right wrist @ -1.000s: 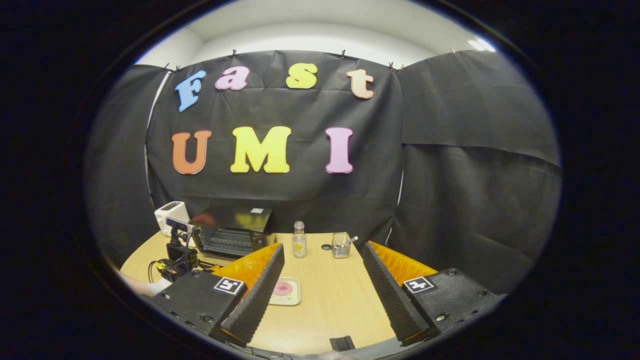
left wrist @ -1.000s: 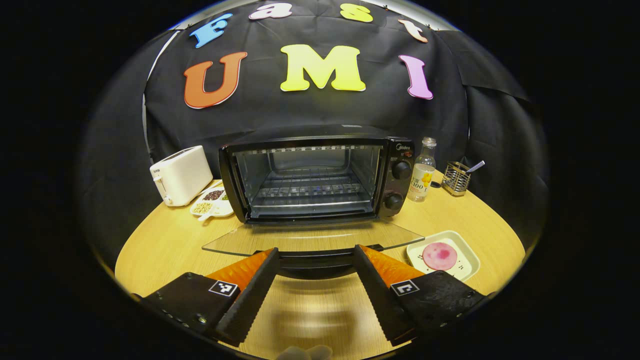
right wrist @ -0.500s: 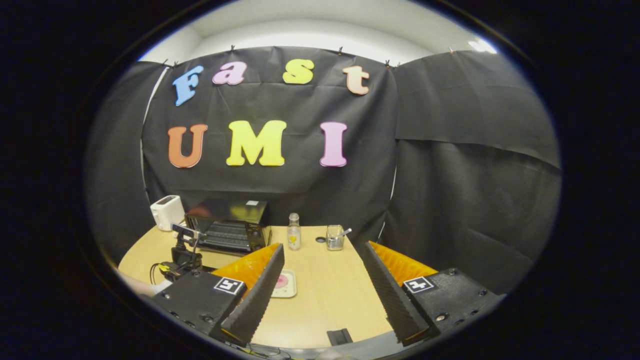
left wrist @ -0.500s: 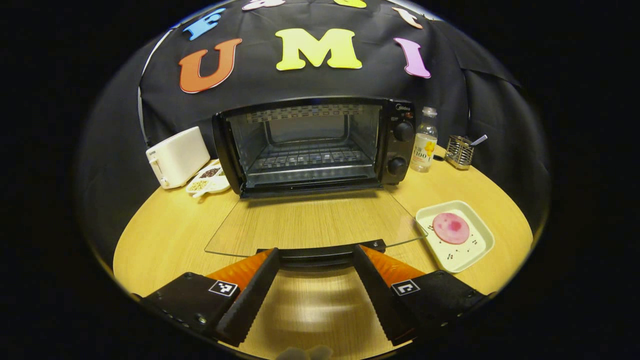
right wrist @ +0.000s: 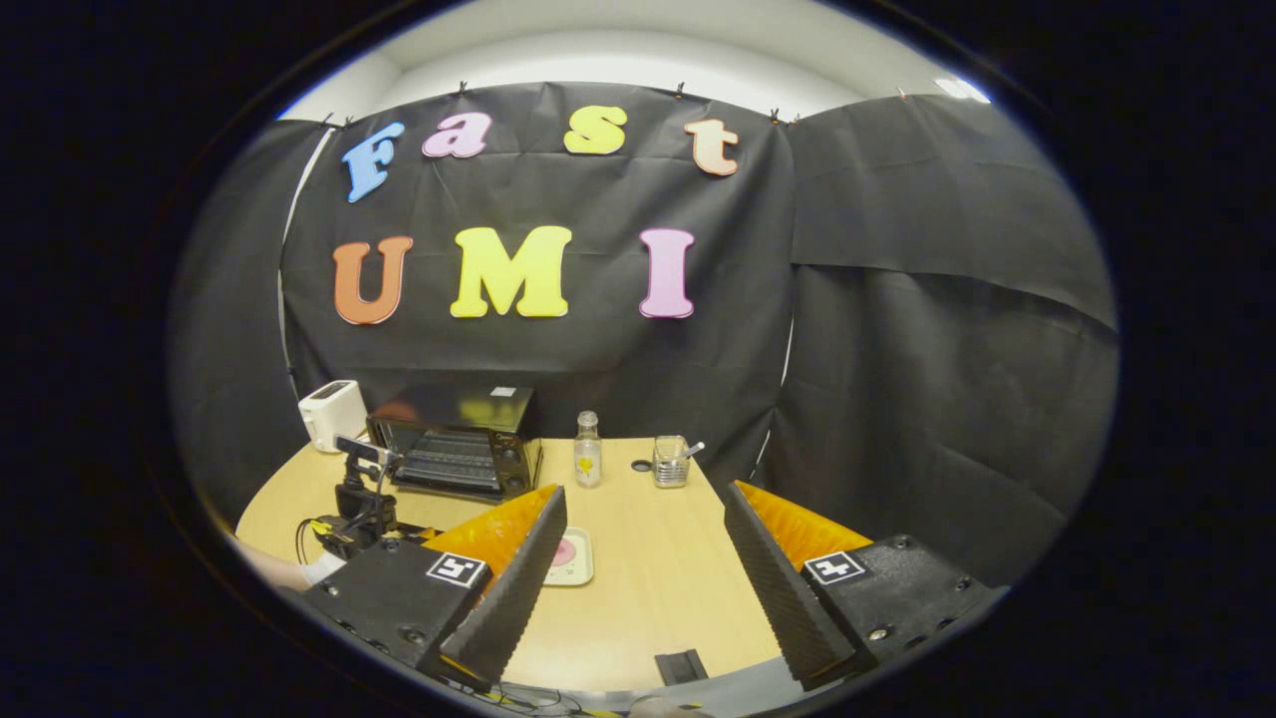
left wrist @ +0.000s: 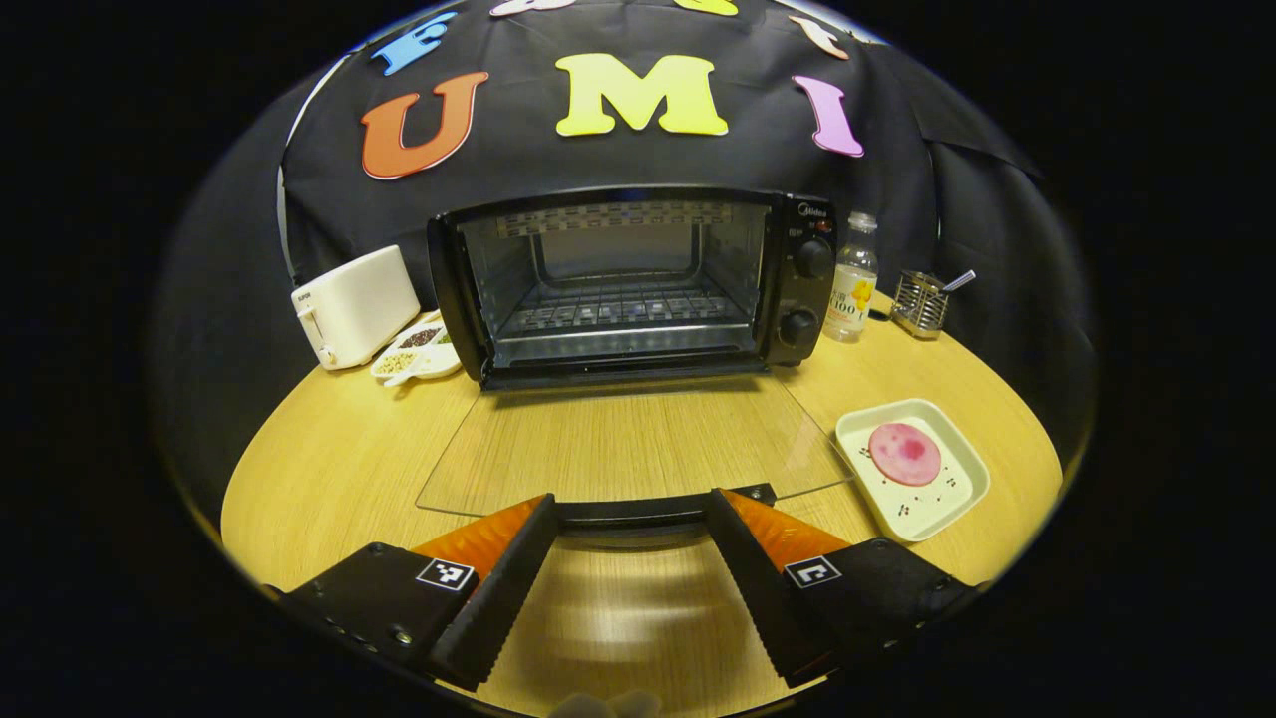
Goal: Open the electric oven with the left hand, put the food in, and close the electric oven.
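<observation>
The pink food (left wrist: 904, 454) lies flat on its white plate (left wrist: 960, 499) at four o'clock from the open oven (left wrist: 638, 284), and I judge my spread, empty right gripper (right wrist: 643, 573) nearer it than my left gripper (left wrist: 630, 568), also spread, at the door handle (left wrist: 638, 513).

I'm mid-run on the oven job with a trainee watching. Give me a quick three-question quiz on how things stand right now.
1. True or false: the oven door lies fully open, about flat over the table.
2. Where is the pink food? A) on the oven rack B) on the white tray right of the door C) in the right gripper
3. Fill in: the door handle sits between the open fingers of the ____ gripper.

Key: 1 true; 2 B; 3 left.
</observation>
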Motion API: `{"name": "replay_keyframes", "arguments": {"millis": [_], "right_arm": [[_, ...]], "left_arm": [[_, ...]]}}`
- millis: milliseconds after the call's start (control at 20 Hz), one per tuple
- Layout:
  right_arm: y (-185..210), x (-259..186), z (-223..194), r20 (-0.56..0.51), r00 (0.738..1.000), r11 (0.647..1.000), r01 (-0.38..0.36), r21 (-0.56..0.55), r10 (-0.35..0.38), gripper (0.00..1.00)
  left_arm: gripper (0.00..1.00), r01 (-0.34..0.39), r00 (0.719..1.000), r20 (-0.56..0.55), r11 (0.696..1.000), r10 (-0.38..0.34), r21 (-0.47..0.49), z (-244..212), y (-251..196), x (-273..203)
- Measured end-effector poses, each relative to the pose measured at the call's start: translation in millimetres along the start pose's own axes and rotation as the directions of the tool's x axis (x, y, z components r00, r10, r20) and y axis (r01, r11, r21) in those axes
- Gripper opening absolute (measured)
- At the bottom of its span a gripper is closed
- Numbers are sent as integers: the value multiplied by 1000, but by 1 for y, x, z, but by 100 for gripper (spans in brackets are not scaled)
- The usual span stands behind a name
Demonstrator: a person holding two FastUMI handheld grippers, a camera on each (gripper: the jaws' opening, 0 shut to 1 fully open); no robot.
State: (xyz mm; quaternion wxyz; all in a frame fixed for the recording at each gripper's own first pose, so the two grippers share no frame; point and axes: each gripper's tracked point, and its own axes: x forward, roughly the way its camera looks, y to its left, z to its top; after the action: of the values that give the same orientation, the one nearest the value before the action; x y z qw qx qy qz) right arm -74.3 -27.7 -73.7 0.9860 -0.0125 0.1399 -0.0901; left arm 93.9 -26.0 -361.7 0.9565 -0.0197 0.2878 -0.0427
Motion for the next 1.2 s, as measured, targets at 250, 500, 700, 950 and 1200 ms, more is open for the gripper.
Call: {"name": "replay_keyframes", "arguments": {"millis": [250, 500, 700, 950, 1200], "right_arm": [[5, 28, -15, -32, 998, 999, -45, -1, 45, 96], [16, 80, -46, -109, 989, 995, -103, -8, 101, 96], [32, 133, -86, -202, 965, 986, -169, -8, 164, 94], [50, 201, -148, -348, 905, 968, -246, 42, 245, 86], [66, 254, -214, -496, 807, 946, -295, 132, 321, 67]], "left_arm": [[97, -1, 995, 95, 1000, 2, -3, 29, 19, -41], [96, 5, 977, 214, 1000, -9, 22, 69, 31, -105], [96, -35, 954, 297, 999, 34, -4, 107, 44, -159], [96, -114, 923, 364, 992, 123, -45, 150, 62, -213], [96, -195, 896, 397, 979, 201, -57, 177, 66, -245]]}}
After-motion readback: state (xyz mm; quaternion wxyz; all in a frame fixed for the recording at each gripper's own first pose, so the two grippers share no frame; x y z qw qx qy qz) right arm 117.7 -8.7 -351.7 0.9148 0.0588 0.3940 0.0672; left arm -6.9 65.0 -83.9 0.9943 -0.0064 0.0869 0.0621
